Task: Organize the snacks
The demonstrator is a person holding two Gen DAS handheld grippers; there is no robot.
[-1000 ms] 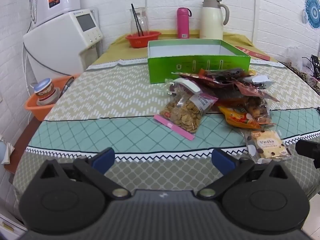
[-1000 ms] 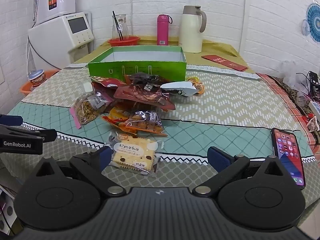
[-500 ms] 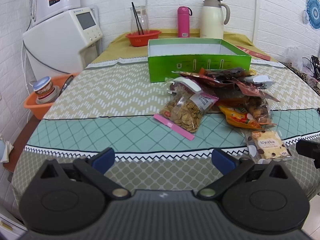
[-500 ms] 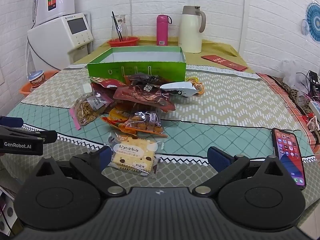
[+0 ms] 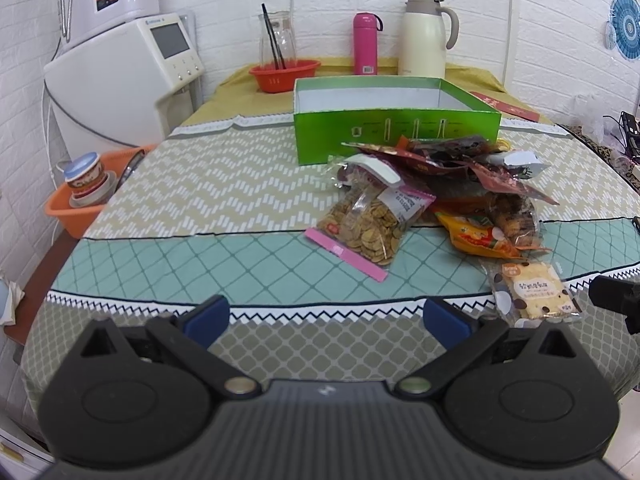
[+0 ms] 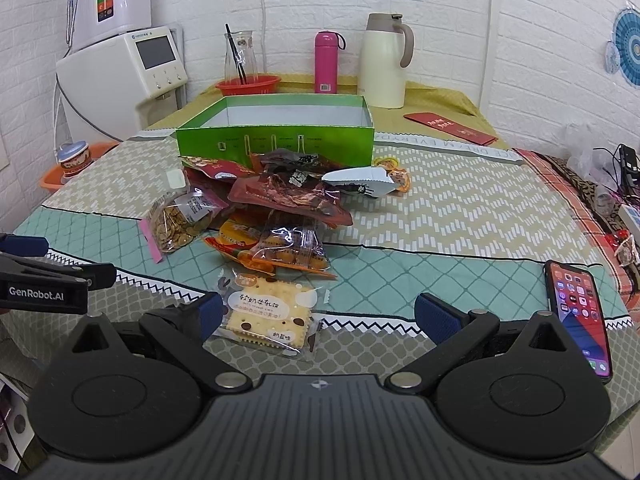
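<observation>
A pile of snack packets (image 5: 452,184) (image 6: 280,200) lies on the patterned tablecloth in front of an open, empty green box (image 5: 394,120) (image 6: 276,128). A clear bag of round crackers (image 5: 368,224) (image 6: 180,220) lies at the pile's left. A yellow cracker pack (image 5: 532,290) (image 6: 266,316) lies nearest the front edge. My left gripper (image 5: 326,318) is open and empty above the table's front edge. My right gripper (image 6: 318,314) is open and empty, with the cracker pack just ahead of its left finger.
A phone (image 6: 578,312) lies at the front right of the table. A cream jug (image 6: 384,60), pink bottle (image 6: 326,62) and red basket with a glass carafe (image 6: 246,84) stand behind the box. A white appliance (image 5: 120,80) and an orange tub (image 5: 86,204) stand at the left.
Both grippers have moved slightly forward toward the table. Nothing on the table has moved.
</observation>
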